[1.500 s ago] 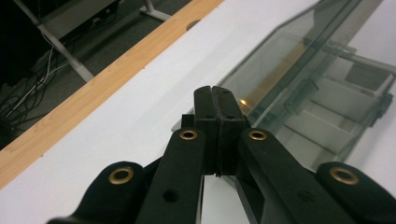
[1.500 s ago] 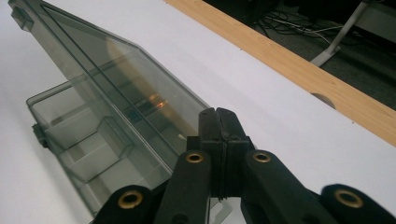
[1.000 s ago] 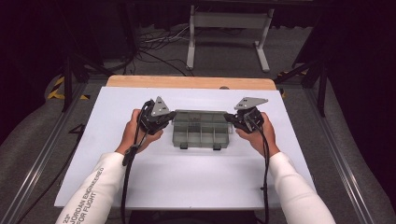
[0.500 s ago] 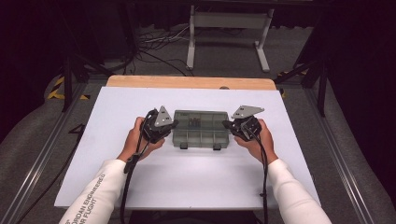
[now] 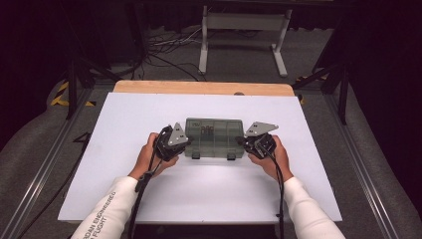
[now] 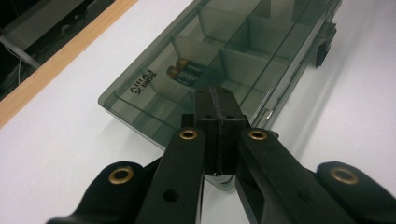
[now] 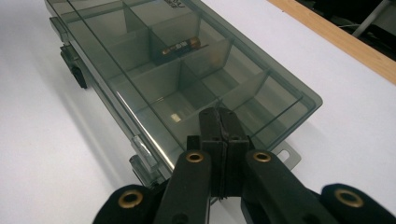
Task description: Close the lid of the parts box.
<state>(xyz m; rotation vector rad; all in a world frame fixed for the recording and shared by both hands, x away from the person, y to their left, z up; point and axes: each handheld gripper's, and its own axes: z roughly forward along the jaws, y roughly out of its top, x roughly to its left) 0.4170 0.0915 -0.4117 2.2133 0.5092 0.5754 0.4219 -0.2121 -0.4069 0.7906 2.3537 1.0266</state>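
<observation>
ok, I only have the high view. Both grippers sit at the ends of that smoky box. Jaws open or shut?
Observer: Both shut. In its own view the left gripper has its jaws pressed together with nothing between them; the right gripper the same.
Operator: Anything in the box? I just see dark specks.
Observer: Batteries, black with copper-coloured ends, in one compartment of the organizer box.
Operator: Lid on?
Observer: Yes, the clear lid is down; two dark latches sit along the front edge. Whether they are locked I cannot tell.
</observation>
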